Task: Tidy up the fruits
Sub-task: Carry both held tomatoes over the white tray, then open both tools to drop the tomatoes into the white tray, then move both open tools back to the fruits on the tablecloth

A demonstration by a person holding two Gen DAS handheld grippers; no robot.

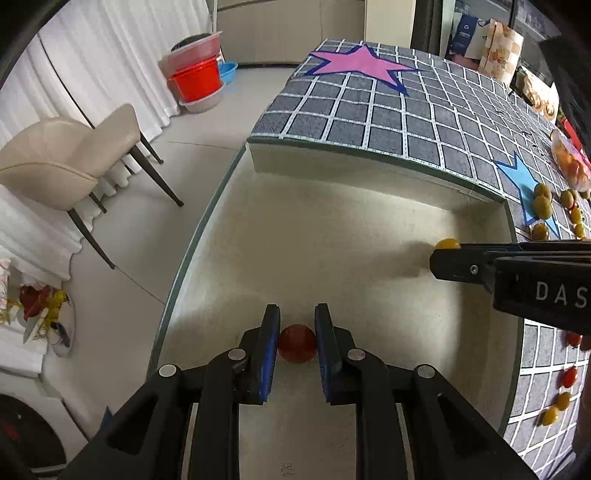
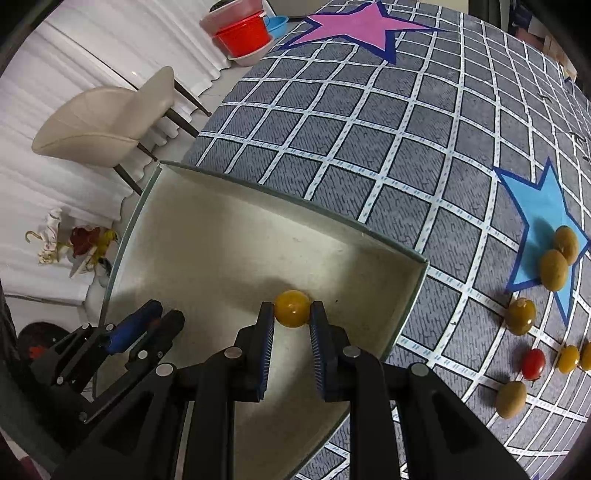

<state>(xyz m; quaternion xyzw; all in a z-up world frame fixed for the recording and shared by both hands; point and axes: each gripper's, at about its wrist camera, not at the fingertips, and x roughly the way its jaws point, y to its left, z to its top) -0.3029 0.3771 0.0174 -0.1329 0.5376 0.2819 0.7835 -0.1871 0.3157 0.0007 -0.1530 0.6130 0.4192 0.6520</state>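
Note:
A shallow white box [image 1: 332,229] lies on the grid-patterned tablecloth; it also shows in the right wrist view [image 2: 221,236]. My left gripper [image 1: 296,317] is shut on a red cherry tomato [image 1: 297,344] over the box floor. My right gripper [image 2: 292,308] is shut on a yellow cherry tomato [image 2: 291,308] inside the box near its right wall; that gripper also shows in the left wrist view [image 1: 439,254]. Several green, yellow and red fruits [image 2: 521,315] lie loose on the cloth to the right.
A blue star [image 2: 543,218] and a pink star [image 2: 354,26] are on the cloth. A beige chair [image 1: 70,162] and stacked red tubs [image 1: 195,77] stand on the floor to the left. Bagged items [image 1: 498,48] sit at the table's far right.

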